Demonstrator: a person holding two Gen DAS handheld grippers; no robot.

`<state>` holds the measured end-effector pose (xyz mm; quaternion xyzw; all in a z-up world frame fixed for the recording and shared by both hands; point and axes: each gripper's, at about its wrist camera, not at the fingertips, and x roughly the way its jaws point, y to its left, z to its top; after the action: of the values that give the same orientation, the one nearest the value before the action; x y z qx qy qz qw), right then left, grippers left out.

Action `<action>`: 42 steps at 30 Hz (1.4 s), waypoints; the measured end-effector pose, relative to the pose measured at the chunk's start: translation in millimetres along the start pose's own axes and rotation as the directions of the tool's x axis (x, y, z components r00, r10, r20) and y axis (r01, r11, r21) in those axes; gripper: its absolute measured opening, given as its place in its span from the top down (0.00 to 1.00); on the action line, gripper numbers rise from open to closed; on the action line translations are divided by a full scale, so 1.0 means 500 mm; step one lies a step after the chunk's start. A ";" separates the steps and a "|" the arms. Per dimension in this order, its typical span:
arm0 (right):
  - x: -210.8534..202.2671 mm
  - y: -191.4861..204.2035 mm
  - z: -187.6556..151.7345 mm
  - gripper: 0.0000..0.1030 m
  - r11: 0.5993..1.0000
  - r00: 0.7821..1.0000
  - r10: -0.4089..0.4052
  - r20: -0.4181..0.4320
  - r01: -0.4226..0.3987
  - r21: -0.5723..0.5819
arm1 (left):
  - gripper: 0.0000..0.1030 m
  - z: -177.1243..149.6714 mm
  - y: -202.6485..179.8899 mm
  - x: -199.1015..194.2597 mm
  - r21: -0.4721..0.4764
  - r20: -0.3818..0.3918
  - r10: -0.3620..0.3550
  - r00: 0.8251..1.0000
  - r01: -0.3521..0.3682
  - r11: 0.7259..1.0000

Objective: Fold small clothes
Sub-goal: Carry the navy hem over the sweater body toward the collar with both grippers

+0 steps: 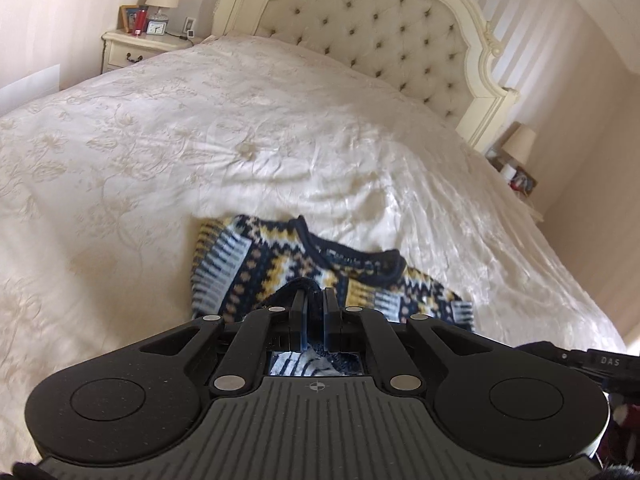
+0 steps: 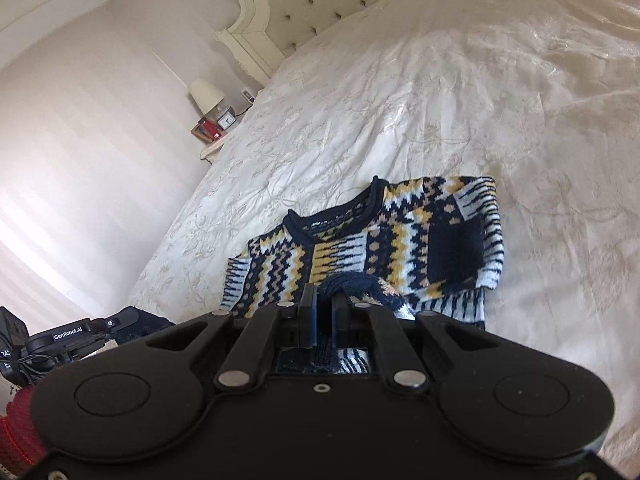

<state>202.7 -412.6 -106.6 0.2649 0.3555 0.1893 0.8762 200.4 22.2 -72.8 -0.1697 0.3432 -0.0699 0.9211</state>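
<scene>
Navy, yellow and pale-blue knit, the sweater [image 2: 372, 240] lay on the cream bedspread [image 2: 440, 100] near the bed's foot, its neckline pointing toward the tufted headboard [image 1: 360, 28] and its long axis running across the bed. You had your left gripper [image 1: 315, 300] and right gripper [image 2: 324, 304] each clamped on a fold of its near edge.

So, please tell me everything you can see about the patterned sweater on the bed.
The sweater is a small knit in navy, yellow, pale blue and tan zigzag bands, with a rolled navy collar. It lies on the cream bedspread near the edge of the bed, collar toward the headboard, partly folded, with its sides turned in. The left gripper and the right gripper are each shut on a dark ribbed edge at its near end and hold it raised. Its lower part is hidden behind them.
</scene>
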 end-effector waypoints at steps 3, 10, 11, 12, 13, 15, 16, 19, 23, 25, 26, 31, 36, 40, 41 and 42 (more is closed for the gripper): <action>0.025 0.009 0.025 0.88 1.000 0.999 -0.030 0.018 0.030 0.007 | 0.94 0.032 0.006 0.034 0.016 -0.001 -0.020 1.000 0.020 1.000; 0.114 0.009 0.093 0.88 0.996 0.996 -0.083 0.036 0.082 0.029 | 0.94 0.090 0.029 0.135 0.010 -0.010 -0.027 1.000 0.027 1.000; 0.131 0.005 0.103 0.88 0.996 0.995 -0.089 0.035 0.088 0.033 | 0.94 0.097 0.031 0.152 0.012 -0.016 -0.023 1.000 0.023 1.000; 0.145 0.003 0.111 0.88 0.995 0.995 -0.096 0.033 0.095 0.033 | 0.94 0.102 0.033 0.166 0.014 -0.020 -0.020 1.000 0.020 1.000; 0.158 0.001 0.120 0.88 0.994 0.994 -0.104 0.030 0.103 0.031 | 0.94 0.108 0.036 0.181 0.016 -0.026 -0.016 1.000 0.016 1.000; 0.189 -0.007 0.138 0.88 0.993 0.993 -0.119 0.016 0.118 0.026 | 0.94 0.118 0.043 0.216 0.017 -0.040 -0.003 0.999 0.004 1.000; 0.207 -0.012 0.147 0.88 0.992 0.992 -0.126 0.007 0.126 0.024 | 0.94 0.120 0.046 0.230 0.016 -0.047 0.002 0.999 -0.002 1.000; 0.257 -0.032 0.169 0.88 0.989 0.989 -0.146 -0.024 0.147 0.021 | 0.94 0.126 0.058 0.281 0.019 -0.071 0.025 0.997 -0.023 1.000; 0.321 -0.063 0.183 0.87 0.985 0.982 -0.171 -0.073 0.173 0.018 | 0.94 0.128 0.072 0.343 0.024 -0.112 0.050 0.992 -0.048 0.999; 0.352 -0.079 0.184 0.87 0.982 0.978 -0.185 -0.100 0.187 0.016 | 0.94 0.127 0.081 0.374 0.022 -0.135 0.066 0.989 -0.063 0.998; 0.366 -0.086 0.184 0.87 0.981 0.975 -0.190 -0.111 0.193 0.019 | 0.94 0.128 0.087 0.391 0.023 -0.146 0.075 0.986 -0.073 0.997; 0.412 -0.109 0.180 0.85 0.976 0.966 -0.214 -0.149 0.219 0.019 | 0.91 0.127 0.107 0.449 0.021 -0.189 0.112 0.976 -0.110 0.994; 0.432 -0.117 0.181 0.85 0.974 0.960 -0.221 -0.170 0.227 0.019 | 0.91 0.138 0.118 0.468 0.041 -0.175 0.141 0.974 -0.136 0.990; 0.437 -0.118 0.184 0.84 0.972 0.957 -0.226 -0.182 0.233 0.019 | 0.91 0.167 0.119 0.476 0.064 -0.160 0.162 0.974 -0.153 0.986; 0.437 -0.117 0.187 0.84 0.972 0.957 -0.227 -0.182 0.234 0.019 | 0.91 0.175 0.117 0.473 0.074 -0.148 0.170 0.974 -0.161 0.984; 0.435 -0.115 0.188 0.84 0.972 0.957 -0.229 -0.179 0.236 0.019 | 0.91 0.183 0.115 0.468 0.082 -0.137 0.173 0.975 -0.163 0.983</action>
<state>426.0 -375.9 -197.7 0.2212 0.4635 0.1006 0.8522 437.6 42.5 -171.1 -0.1023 0.4190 -0.0156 0.9021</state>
